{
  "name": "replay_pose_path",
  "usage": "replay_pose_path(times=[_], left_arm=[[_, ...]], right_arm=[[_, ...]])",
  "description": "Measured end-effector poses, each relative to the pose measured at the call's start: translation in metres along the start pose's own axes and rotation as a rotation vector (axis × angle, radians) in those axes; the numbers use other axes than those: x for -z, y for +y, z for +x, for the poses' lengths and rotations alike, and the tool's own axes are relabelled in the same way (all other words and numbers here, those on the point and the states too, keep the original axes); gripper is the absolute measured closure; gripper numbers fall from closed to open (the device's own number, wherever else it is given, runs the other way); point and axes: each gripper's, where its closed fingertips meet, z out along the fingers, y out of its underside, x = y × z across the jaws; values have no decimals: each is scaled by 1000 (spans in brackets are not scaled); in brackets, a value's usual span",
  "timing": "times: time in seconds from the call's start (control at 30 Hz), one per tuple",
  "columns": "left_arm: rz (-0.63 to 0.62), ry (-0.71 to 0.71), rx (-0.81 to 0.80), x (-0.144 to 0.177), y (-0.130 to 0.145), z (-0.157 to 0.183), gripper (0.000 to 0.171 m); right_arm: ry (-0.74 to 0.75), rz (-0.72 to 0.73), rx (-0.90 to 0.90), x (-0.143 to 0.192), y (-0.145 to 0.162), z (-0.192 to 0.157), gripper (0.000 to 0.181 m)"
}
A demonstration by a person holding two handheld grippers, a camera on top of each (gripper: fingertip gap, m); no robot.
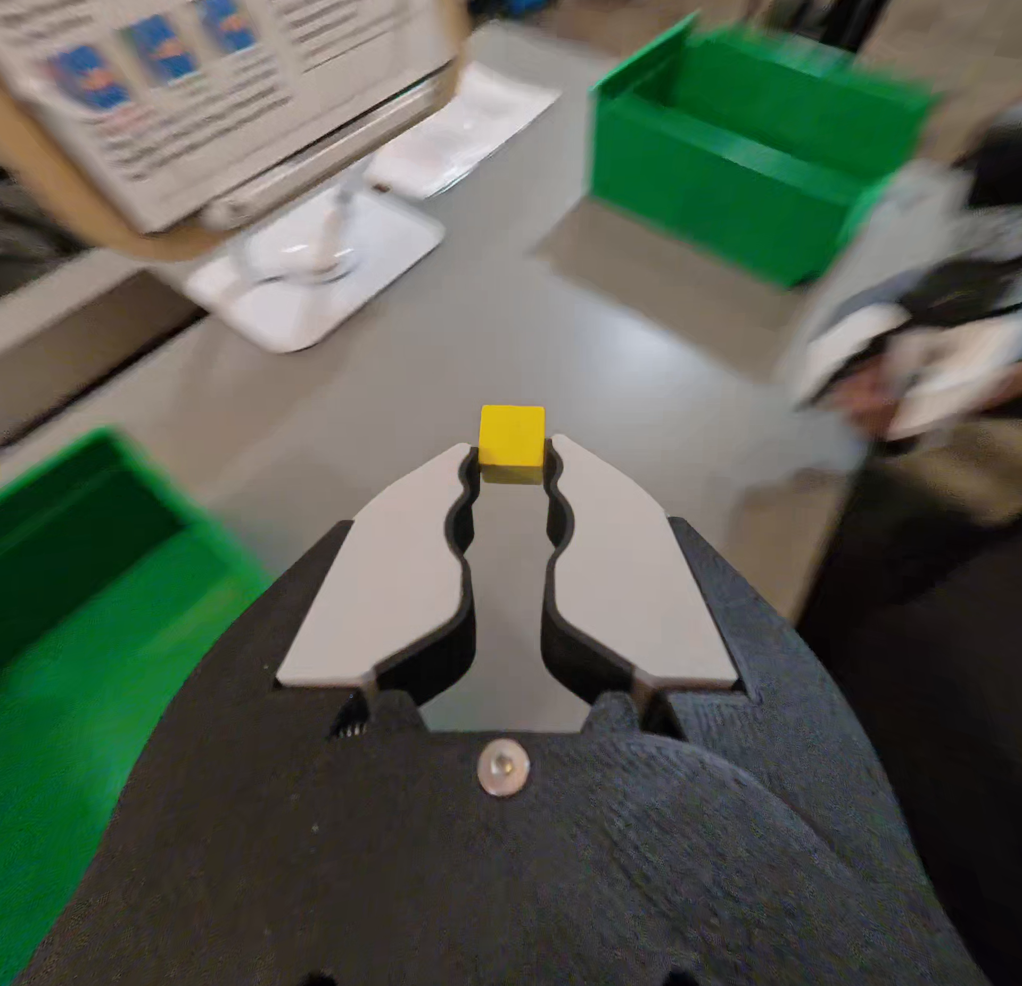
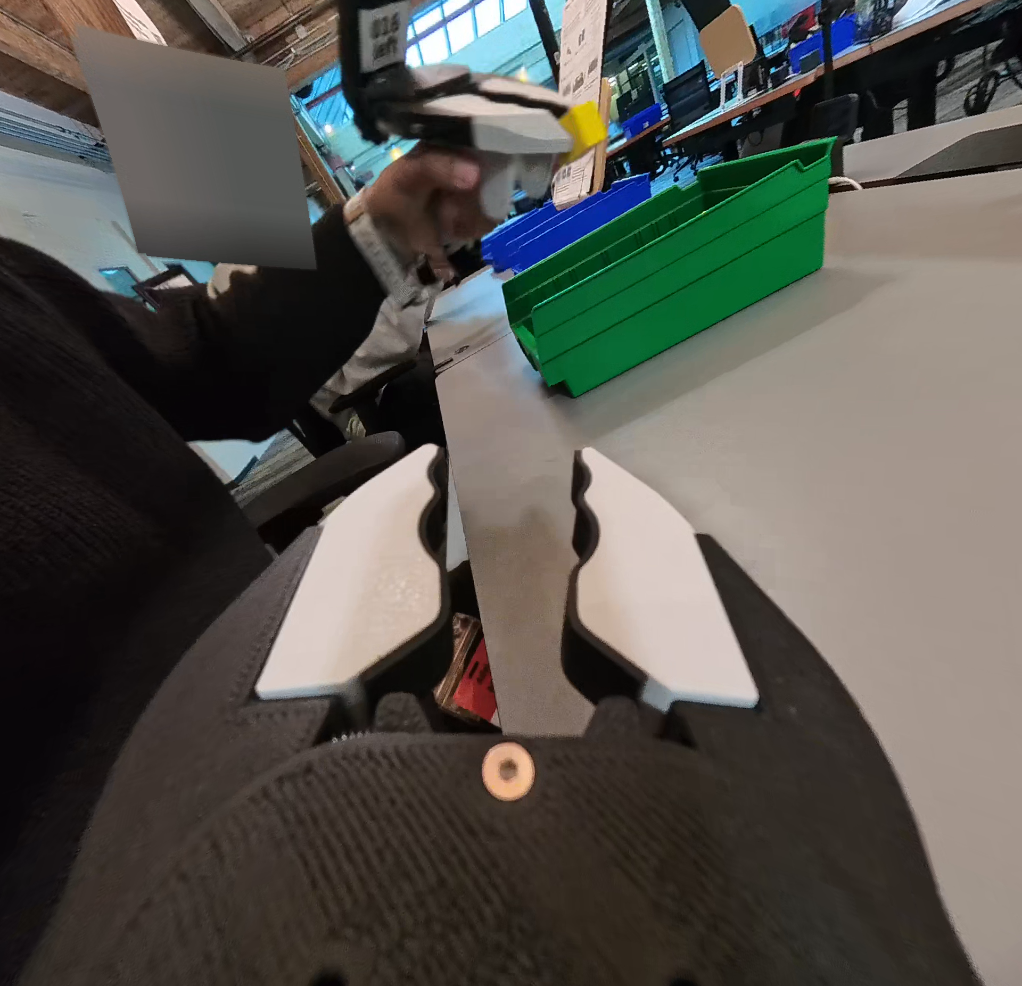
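Pinched at its flat side faces between the tips of the left gripper (image 1: 511,445), held aloft over the grey table (image 1: 553,323) with a green bin (image 1: 735,147) at two o'clock, the yellow block (image 1: 511,437) looks light, stiff and easily held, while the right gripper (image 2: 509,456) hovers spread and empty at the table edge.

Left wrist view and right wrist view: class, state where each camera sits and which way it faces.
Left wrist view: on the left gripper, looking down at the grey table; its fingers clamp a small yellow cube.
Right wrist view: on the right gripper, low over the table edge, open, looking across; a dark sleeve shows.
Shared: the yellow cube, left gripper and green plastic bin.
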Motion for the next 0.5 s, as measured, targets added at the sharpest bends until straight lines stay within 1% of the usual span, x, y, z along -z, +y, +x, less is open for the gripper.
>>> replay_pose_path(times=[0.03, 0.1, 0.17, 0.23, 0.3, 0.37, 0.43, 0.5], left_arm=[[47, 87, 53, -4, -4, 29, 149], [86, 261, 141, -16, -1, 80, 149], [77, 396, 216, -33, 16, 118, 149], [57, 506, 297, -52, 39, 144, 149], [40, 582, 400, -68, 61, 159, 150], [-17, 636, 503, -79, 82, 169, 150], [-53, 670, 525, -84, 95, 174, 150], [-91, 688, 527, -90, 106, 178, 149]], right_arm=[[1, 9, 1, 0, -1, 0, 136], [-3, 25, 3, 1, -4, -2, 133], [-9, 26, 1, 1, -4, -3, 130], [-2, 21, -18, 0, -2, -2, 128], [-3, 2, -60, -2, 4, 1, 127], [-24, -46, -120, -5, 15, 2, 127], [-105, -124, -167, -8, 30, -4, 134], [-145, -188, -194, -9, 41, -6, 139]])
